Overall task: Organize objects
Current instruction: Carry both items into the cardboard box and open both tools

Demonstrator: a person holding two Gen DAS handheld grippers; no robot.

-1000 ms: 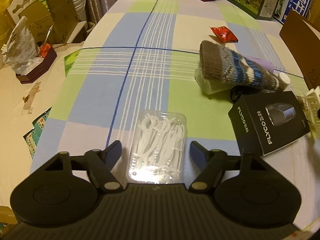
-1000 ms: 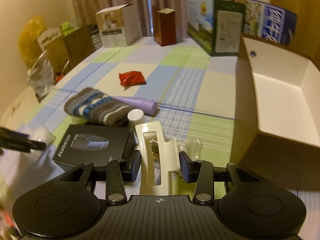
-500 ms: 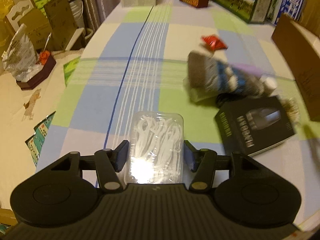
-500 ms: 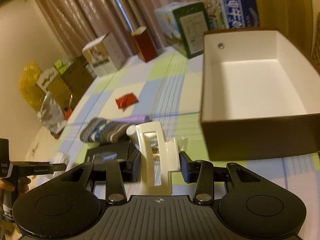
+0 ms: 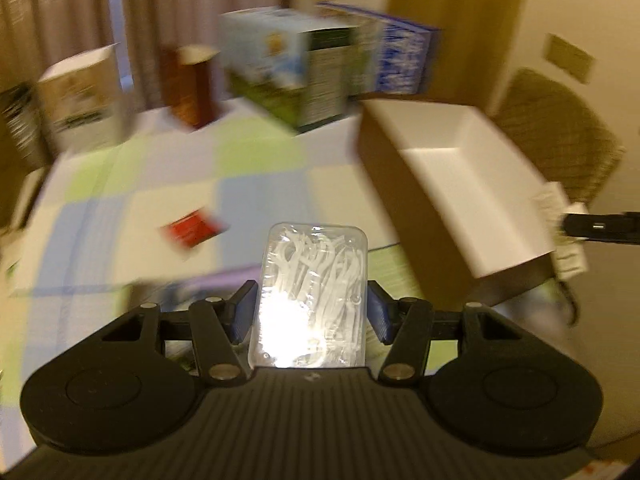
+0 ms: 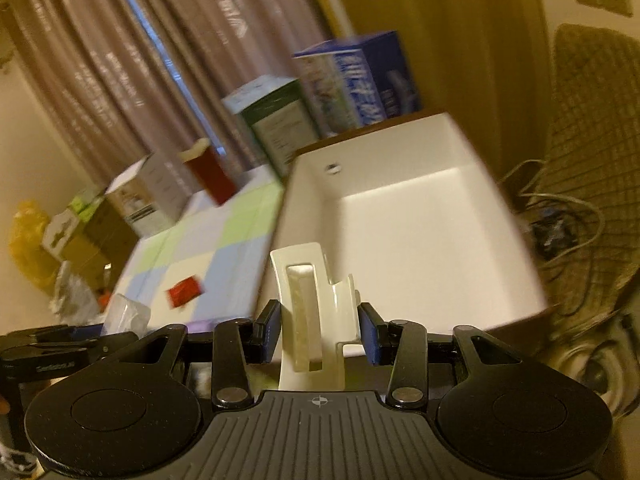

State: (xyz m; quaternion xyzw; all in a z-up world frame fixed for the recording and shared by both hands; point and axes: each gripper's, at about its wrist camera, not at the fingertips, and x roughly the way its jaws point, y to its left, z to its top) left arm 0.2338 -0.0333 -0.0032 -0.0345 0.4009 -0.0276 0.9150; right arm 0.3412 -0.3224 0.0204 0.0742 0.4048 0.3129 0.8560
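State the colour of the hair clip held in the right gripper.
Cream-white hair clip; clearest in the right wrist view.

The floss-pick box [image 5: 312, 292] is clear, glossy plastic with a bright glare patch, and the picks inside look like smooth white plastic. The hair claw clip [image 6: 314, 316] is cream plastic, smooth and slightly shiny. The open box [image 6: 404, 220] looks like matt cardboard, white inside and brown outside. The checked tablecloth [image 5: 180, 184] reads as matt cloth. The red packet [image 5: 192, 230] is too blurred to judge. The chair back [image 6: 592, 152] appears woven and rough.
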